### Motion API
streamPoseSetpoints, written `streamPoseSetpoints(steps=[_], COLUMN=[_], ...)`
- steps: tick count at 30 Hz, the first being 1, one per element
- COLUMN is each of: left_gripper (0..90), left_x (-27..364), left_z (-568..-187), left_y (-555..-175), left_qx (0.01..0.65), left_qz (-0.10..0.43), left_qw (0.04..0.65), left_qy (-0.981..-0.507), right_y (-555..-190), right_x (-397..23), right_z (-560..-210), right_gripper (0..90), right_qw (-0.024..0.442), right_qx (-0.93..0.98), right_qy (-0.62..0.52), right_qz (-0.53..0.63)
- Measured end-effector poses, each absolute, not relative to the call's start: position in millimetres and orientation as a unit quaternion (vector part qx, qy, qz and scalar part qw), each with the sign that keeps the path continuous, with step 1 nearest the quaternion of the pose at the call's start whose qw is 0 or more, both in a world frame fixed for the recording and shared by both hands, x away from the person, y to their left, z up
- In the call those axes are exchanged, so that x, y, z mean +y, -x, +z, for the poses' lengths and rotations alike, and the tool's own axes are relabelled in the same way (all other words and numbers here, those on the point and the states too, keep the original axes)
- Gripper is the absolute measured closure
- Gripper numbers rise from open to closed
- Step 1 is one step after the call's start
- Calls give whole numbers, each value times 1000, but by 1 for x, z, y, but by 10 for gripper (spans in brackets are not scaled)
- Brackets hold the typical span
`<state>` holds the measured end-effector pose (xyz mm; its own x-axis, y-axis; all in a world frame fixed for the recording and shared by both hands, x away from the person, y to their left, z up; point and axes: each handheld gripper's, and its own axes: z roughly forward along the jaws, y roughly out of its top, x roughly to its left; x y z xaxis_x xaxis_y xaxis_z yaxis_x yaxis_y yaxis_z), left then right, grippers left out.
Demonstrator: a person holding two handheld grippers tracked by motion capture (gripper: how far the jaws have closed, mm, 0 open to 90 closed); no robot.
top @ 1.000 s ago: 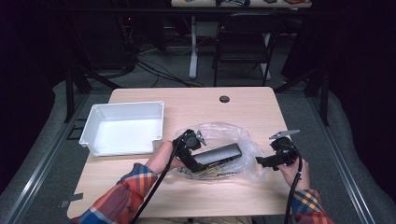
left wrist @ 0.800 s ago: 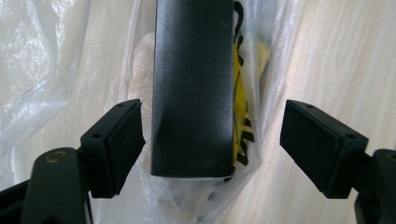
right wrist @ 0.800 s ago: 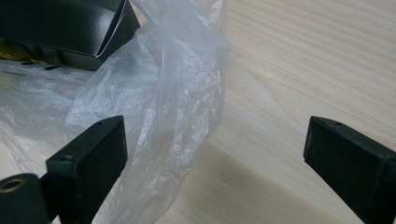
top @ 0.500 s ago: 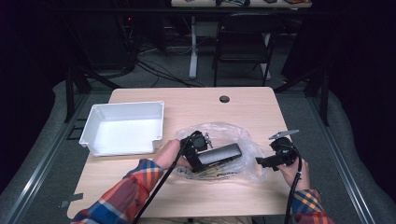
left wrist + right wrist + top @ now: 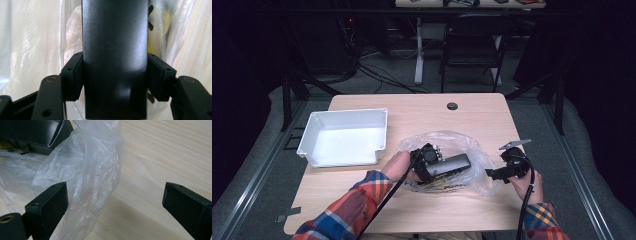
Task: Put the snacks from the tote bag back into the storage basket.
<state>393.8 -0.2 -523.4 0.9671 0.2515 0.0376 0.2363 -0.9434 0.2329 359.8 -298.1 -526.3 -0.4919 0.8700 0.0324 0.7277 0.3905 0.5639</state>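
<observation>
- Two grippers are at work beside the white tray (image 5: 343, 136), which sits on the left part of the wooden table (image 5: 422, 212).
- Your left gripper (image 5: 426, 161) is to the right of the tray, just past its near right corner, pushed into the mouth of a clear plastic bag (image 5: 447, 142).
- Its jaws have just been closing, and the long black box (image 5: 114, 57) now stands between them: in the left gripper view both pads lie flat against the box's two sides, so the gripper is clamped on the box.
- From above, the black box (image 5: 452, 164) lies inside the bag and points away from the tray, towards the right, with the gripped end nearest the tray.
- Something yellow with dark marks shows in the bag under the box, on the side nearest you; what it is cannot be told.
- Your right gripper (image 5: 498, 172) is well to the right of the tray, on the far side of the bag from it, with your right hand (image 5: 525, 181) behind it.
- Its jaws stand wide apart in the right gripper view, with the crumpled edge of the plastic bag (image 5: 82, 182) lying just beside the left pad and bare table (image 5: 160, 162) across the rest of the gap. Nothing is pinched.
- The box's corner shows in that view's upper left, well apart from those pads.
</observation>
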Motion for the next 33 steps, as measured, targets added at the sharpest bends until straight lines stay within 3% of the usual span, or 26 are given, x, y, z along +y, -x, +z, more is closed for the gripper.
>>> streamPoseSetpoints(steps=[16,33], left_gripper=[428,430], left_x=[-5,3], left_z=[-526,-492], left_y=[-395,-390], left_qx=[100,84], left_qz=[33,47], left_qw=[96,110], left_qy=[-990,-989], right_y=[-360,-360], right_x=[-297,-297], right_z=[-529,-529], right_gripper=[59,58], right_qw=[132,133], right_qx=[825,825], right_qy=[-485,-486], right_qz=[258,257])
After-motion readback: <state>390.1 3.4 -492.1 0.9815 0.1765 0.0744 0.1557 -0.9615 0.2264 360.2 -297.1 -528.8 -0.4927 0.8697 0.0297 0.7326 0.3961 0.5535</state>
